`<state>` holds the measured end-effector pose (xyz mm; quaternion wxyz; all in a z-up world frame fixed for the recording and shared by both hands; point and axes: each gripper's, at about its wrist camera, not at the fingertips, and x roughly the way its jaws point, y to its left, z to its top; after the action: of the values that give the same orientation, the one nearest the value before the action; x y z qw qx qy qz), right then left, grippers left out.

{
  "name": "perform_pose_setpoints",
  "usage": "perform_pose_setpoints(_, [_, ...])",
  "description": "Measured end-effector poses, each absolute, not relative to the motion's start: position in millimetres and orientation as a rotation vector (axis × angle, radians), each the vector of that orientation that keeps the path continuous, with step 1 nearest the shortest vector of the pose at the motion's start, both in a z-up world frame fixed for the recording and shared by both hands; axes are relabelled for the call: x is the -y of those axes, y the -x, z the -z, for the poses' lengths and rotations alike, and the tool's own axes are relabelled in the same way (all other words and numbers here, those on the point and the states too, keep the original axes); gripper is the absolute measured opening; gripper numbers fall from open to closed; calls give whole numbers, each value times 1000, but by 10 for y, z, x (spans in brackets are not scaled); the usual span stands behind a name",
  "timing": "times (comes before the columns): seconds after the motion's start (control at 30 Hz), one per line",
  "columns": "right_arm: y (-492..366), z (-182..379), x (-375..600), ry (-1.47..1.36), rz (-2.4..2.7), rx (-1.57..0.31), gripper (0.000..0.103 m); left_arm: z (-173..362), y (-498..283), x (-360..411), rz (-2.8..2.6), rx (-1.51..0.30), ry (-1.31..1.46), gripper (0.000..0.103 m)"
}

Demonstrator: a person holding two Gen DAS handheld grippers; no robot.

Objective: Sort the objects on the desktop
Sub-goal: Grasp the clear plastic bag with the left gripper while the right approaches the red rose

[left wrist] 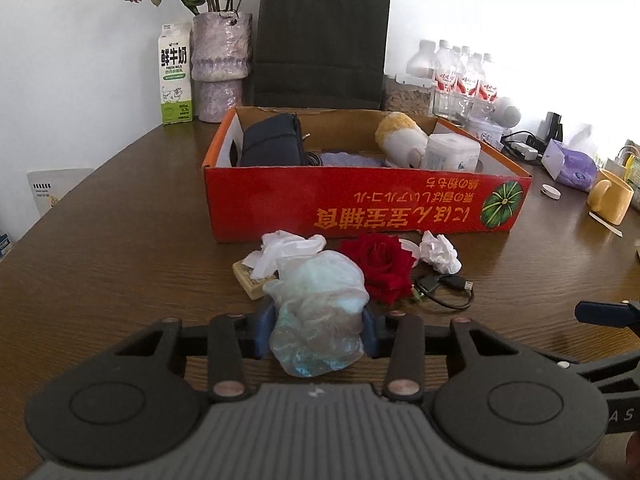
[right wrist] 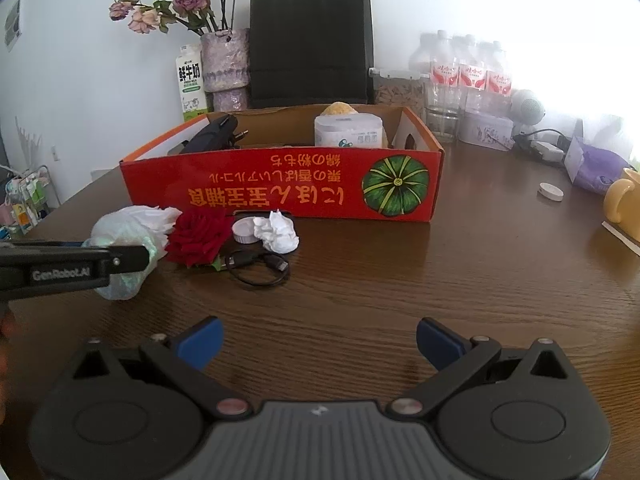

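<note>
Seen along the left tongs [left wrist: 319,330], a crumpled plastic bag [left wrist: 316,312] sits squeezed between the two blue pads [left wrist: 265,330], so these tongs are gripping it; the bag bulges up and toward twelve o'clock from the fingertips, its longer side running away along the tongs' own line. Straight on at twelve o'clock stands the red cardboard box [left wrist: 360,208], open-topped, with a red rose [left wrist: 380,264], a black cable [left wrist: 444,288] and a wad of tissue [left wrist: 440,256] off at one o'clock on the table [left wrist: 120,264]. From the right tongs [right wrist: 319,346], which gape wide with nothing between them, the bag [right wrist: 124,236] lies at ten o'clock, pinched by the left tongs [right wrist: 132,258]. The box [right wrist: 280,184] is at twelve. The left hand is plainly nearer the bag; I judge its coming move is a carry forward over the box's near wall.
</note>
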<state>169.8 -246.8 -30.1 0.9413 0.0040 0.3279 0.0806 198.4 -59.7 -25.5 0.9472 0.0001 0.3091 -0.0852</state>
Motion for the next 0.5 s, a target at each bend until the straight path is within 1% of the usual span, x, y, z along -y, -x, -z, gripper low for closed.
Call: perform_pose_setpoints(0.5, [-1791,82,2077,47,-218,-628,103,-80,-1870,134,134,-544,24,42])
